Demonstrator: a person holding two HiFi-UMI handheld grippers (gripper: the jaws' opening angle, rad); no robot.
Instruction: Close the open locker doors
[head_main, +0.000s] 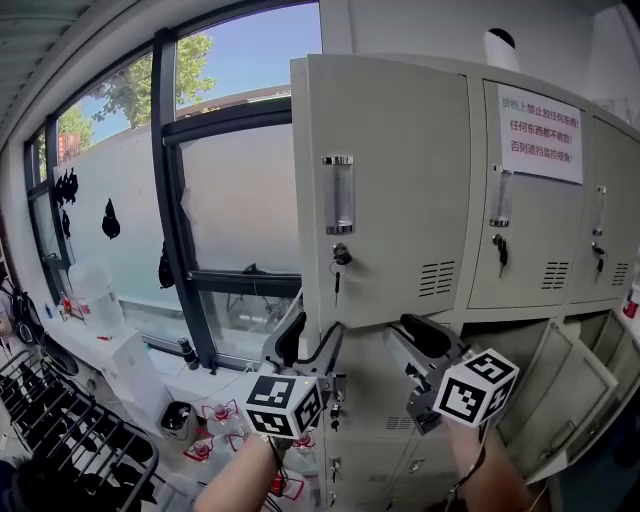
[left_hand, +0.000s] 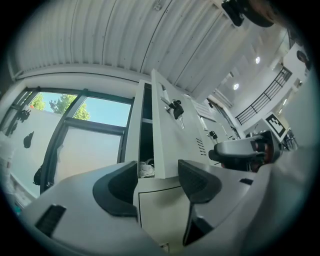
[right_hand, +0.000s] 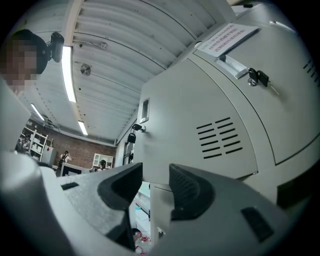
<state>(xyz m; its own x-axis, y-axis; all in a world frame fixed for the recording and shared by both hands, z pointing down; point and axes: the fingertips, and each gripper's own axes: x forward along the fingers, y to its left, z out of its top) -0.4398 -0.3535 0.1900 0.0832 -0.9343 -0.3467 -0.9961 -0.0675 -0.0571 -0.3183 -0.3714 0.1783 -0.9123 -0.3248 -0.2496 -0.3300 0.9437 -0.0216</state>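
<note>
We judge the step in hand to be shutting the upper locker door (head_main: 390, 190), which stands ajar around 12 o'clock in the head view, its free edge and handle (head_main: 338, 194) toward 9 o'clock. The left tool (head_main: 312, 345) and the right tool (head_main: 420, 355) hang just under its bottom edge. Both are spread wide and grip nothing. In each gripper view that edge shows in the gap between the jaws, and we cannot tell whether it touches them.

To do it well, we would not pinch the thin sheet. Better to lay a jaw flat on the door's face near the handle side, far from the hinge, and push evenly until it seats. We should stay clear of the key (head_main: 341, 256) that hangs below the handle, since a knock could bend it.

A lower locker door (head_main: 560, 390) at 4 o'clock also hangs open and waits its turn.

A white notice (head_main: 540, 133) at 2 o'clock carries three lines of red Chinese characters. The middle line appears to read 任何东西都不能放. We see no brand names.
</note>
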